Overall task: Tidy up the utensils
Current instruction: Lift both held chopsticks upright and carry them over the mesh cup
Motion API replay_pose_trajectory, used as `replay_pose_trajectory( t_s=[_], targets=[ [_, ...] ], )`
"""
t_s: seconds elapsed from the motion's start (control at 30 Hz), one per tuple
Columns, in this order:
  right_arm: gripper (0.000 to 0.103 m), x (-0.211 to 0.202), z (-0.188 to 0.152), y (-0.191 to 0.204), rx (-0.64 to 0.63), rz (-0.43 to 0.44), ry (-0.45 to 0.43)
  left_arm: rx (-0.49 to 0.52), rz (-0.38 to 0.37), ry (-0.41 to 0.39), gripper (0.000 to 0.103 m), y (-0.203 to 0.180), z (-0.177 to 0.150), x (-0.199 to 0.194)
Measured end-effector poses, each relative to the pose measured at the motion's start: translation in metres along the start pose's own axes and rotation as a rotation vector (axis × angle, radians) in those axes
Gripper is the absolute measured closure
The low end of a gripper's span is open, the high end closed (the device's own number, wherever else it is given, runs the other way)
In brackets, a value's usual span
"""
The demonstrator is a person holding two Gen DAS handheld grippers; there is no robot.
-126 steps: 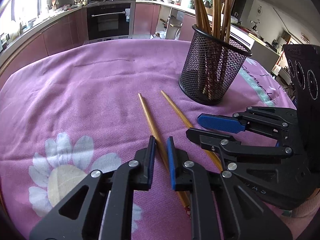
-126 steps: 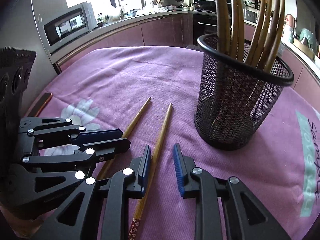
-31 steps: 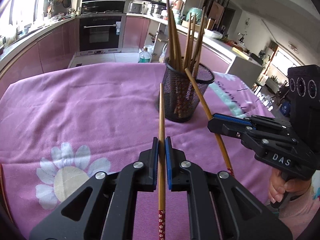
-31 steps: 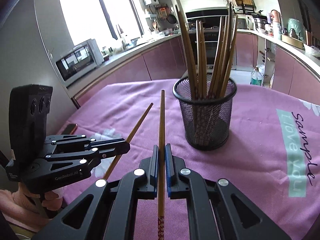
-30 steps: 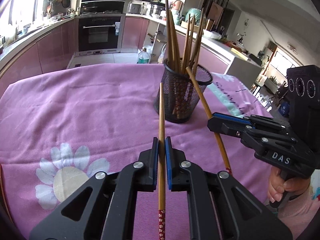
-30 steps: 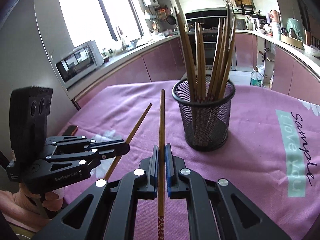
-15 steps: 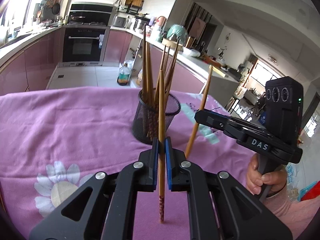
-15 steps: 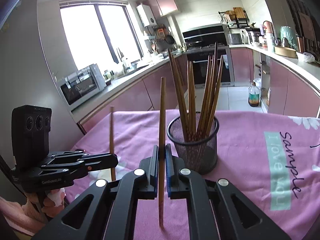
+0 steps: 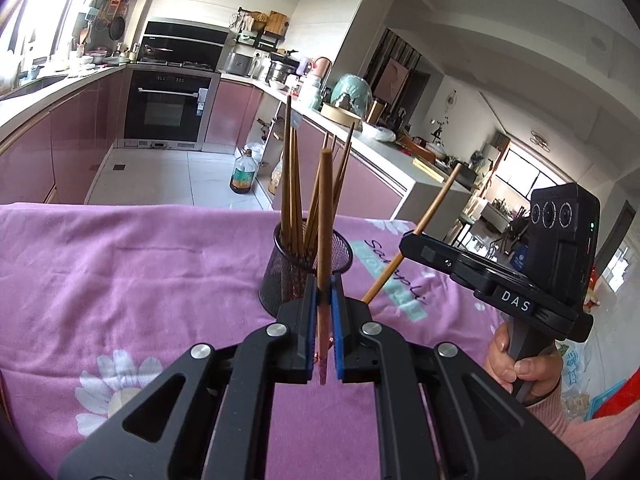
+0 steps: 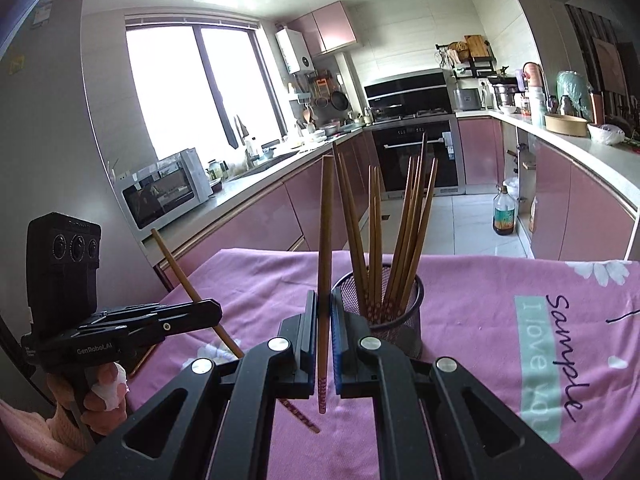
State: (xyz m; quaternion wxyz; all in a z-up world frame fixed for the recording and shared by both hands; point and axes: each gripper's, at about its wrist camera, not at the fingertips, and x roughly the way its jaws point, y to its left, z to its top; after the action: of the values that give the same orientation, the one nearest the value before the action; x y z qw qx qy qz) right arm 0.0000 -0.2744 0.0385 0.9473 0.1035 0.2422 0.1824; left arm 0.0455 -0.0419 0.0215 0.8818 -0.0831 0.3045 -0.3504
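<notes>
A black mesh holder (image 9: 307, 276) with several wooden chopsticks stands on the pink tablecloth; it also shows in the right wrist view (image 10: 394, 312). My left gripper (image 9: 325, 304) is shut on a wooden chopstick (image 9: 325, 216) held upright, lifted above the cloth in front of the holder. My right gripper (image 10: 325, 312) is shut on another wooden chopstick (image 10: 325, 240), also upright, just left of the holder. The right gripper (image 9: 412, 240) shows in the left view with its chopstick (image 9: 420, 232) slanted. The left gripper (image 10: 212, 308) shows in the right view at left.
The pink tablecloth (image 9: 120, 264) has daisy prints and a teal label (image 10: 536, 364). Kitchen counters, an oven (image 9: 168, 108) and a microwave (image 10: 164, 192) stand beyond the table. An oil bottle (image 10: 503, 212) stands on the floor.
Both grippers closed on the chopsticks that lay on the cloth, lifted them and tilted them upright. Both have risen higher in the last half second.
</notes>
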Motion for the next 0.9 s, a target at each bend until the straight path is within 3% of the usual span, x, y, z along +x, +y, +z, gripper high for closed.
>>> replay_pose_trajectory(
  t_s=[0.9],
  targets=[
    [0.098,-0.016,0.014,0.004,-0.033,-0.039,-0.067,0.030,0.001,-0.048,0.096,-0.004,0.023,0.005]
  ],
)
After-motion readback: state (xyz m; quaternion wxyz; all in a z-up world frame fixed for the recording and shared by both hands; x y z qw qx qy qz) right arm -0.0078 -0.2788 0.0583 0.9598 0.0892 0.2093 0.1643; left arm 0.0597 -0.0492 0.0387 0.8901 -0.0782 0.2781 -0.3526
